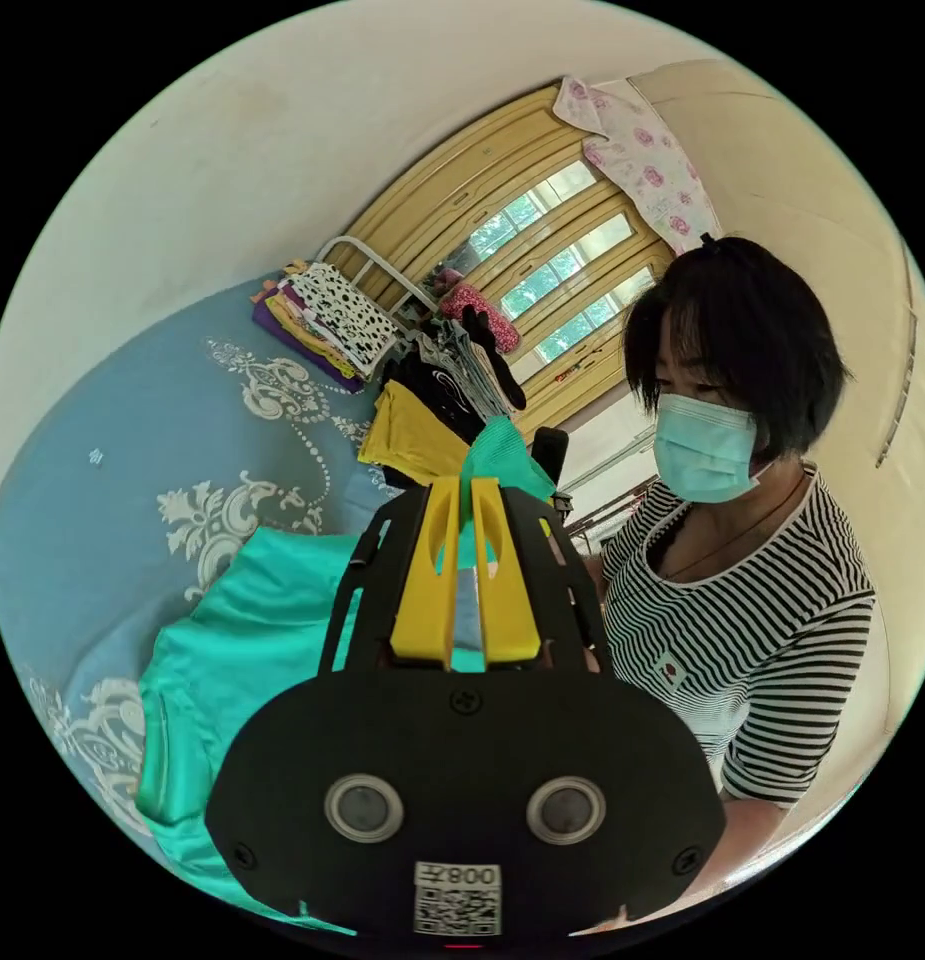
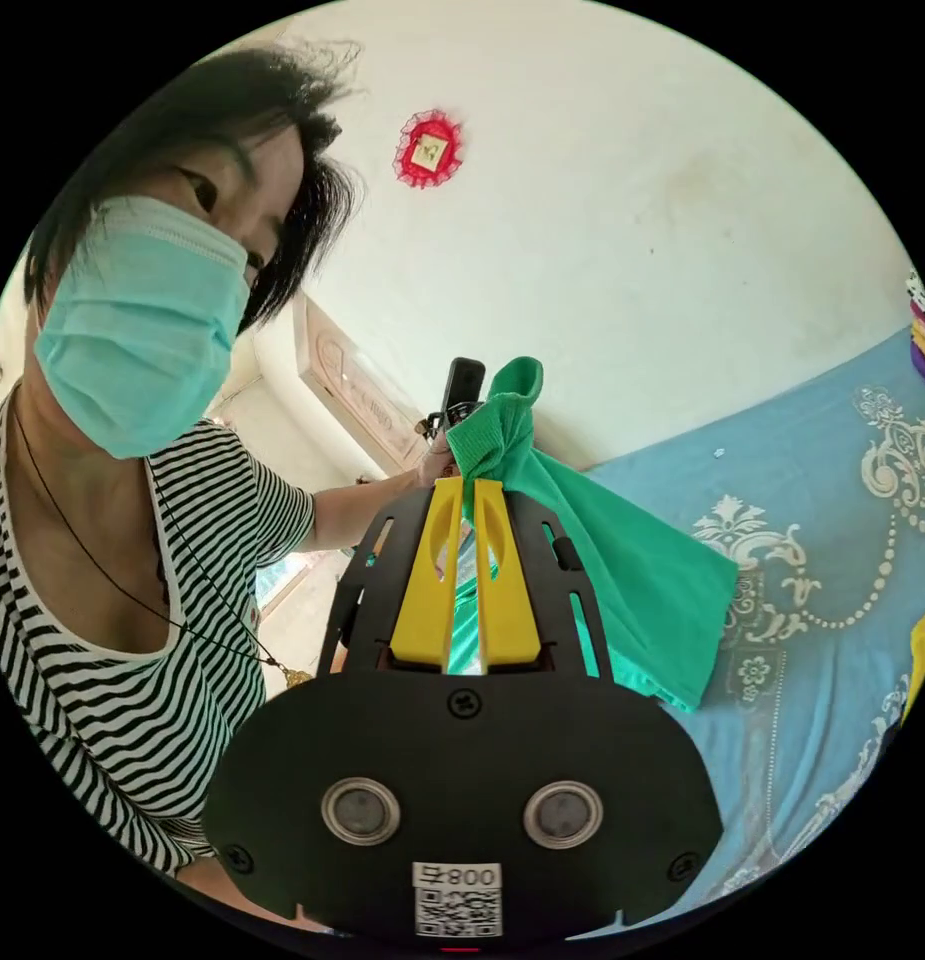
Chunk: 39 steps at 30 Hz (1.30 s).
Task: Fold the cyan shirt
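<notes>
Left gripper view
- Left gripper (image 1: 466, 490): centre of the frame; its two yellow jaws stand pressed together on a bunched bit of the cyan shirt (image 1: 237, 640), which pokes out past the tips toward the upper middle.
- Shirt body: spreads from the jaws down to the lower left of the frame and lies on the blue bedspread (image 1: 132, 450); its upper edge runs straight from the centre toward the left, and its left edge drops toward the bottom rim.
- Open room: bare bedspread with a white pattern takes up the left middle of the frame, between the shirt and the pale wall.
- Clothes stack (image 1: 327, 320): upper middle left, at the far edge of the bedspread, well apart from the shirt.
- Yellow garment (image 1: 412, 435): just above the jaw tips in the frame, with dark clothes beside it.
- Person (image 1: 752, 600): right half of the frame, in a striped top, close beside the gripper.

Right gripper view
- Right gripper (image 2: 464, 495): centre of the frame; yellow jaws closed on a ribbed edge of the shirt (image 2: 632, 570), the pinched tip sticking up past them.
- Shirt cloth: hangs from the jaws to the right middle, its lower corner over the bedspread (image 2: 832, 520); touching or not, I cannot tell.
- Open room: patterned bedspread lies bare across the right and lower right.
- Other gripper (image 2: 464, 385): a dark part shows just above the pinched tip.
- Person (image 2: 132, 500): left half of the frame.
</notes>
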Available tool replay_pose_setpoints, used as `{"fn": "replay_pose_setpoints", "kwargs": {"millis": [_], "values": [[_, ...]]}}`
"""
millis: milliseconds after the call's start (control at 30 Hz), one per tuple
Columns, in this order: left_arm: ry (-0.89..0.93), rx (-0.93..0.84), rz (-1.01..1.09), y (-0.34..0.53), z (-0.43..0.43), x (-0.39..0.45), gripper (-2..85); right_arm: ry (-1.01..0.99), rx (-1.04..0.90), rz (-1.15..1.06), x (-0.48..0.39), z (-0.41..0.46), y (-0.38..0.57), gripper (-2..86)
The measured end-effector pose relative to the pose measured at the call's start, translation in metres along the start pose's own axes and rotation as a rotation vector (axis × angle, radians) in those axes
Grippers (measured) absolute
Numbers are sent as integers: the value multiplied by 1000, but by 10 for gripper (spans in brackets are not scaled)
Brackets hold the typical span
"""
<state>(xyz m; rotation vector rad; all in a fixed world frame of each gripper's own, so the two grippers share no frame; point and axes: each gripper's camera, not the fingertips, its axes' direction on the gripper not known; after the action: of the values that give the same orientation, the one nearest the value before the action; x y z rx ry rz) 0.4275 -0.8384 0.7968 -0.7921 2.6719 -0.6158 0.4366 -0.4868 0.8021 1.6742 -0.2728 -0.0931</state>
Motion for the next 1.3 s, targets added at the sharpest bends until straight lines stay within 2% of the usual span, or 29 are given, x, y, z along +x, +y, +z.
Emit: {"fn": "replay_pose_setpoints", "kwargs": {"millis": [200, 600, 1067, 1200, 1300], "values": [[-152, 31, -205, 119, -101, 24, 21, -98, -191, 20, -22, 138, 12, 16], [-198, 138, -497, 319, -213, 16, 25, -109, -524, 55, -36, 352, 55, 17], [-271, 211, -628, 445, -291, 20, 47, -37, -700, 28, -47, 494, 87, 18], [-287, 337, -634, 470, -312, 43, 61, 26, -782, -52, -63, 533, 92, 20], [-310, 320, -618, 468, -309, 61, 74, 90, -853, -149, -79, 559, 98, 22]]}}
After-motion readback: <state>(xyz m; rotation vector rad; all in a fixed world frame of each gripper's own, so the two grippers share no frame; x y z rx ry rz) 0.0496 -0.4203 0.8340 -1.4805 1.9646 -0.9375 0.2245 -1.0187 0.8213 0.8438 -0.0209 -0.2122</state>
